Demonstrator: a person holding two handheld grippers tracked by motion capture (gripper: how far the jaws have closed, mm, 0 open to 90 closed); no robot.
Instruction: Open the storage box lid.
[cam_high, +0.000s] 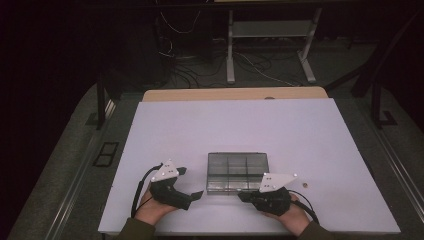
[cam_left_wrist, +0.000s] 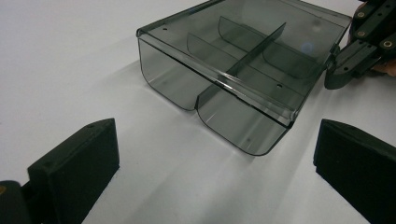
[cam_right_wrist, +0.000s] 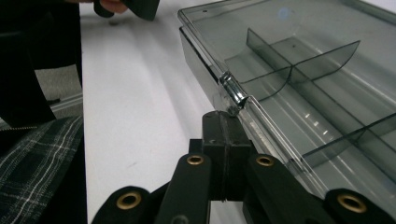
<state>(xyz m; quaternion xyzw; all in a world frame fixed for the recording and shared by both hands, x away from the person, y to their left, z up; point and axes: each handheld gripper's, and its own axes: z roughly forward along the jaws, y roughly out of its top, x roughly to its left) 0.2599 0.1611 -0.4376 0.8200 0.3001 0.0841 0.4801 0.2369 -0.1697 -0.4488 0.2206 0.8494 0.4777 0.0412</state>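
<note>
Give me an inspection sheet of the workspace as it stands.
Surface: white board, bare around the box.
Job's things: clear divided box, lid shut, compartments look empty.
Clutter: small round bit right of the box.
Grippers: left tongs open, short of the box; right tongs shut, tips at the box's latch.
Cables: one trails from each gripper; loose wires on the floor beyond.
Surroundings: dark room, table legs behind.

Closed smoky transparent compartment box (cam_high: 237, 171) lies flat on the table.
</note>
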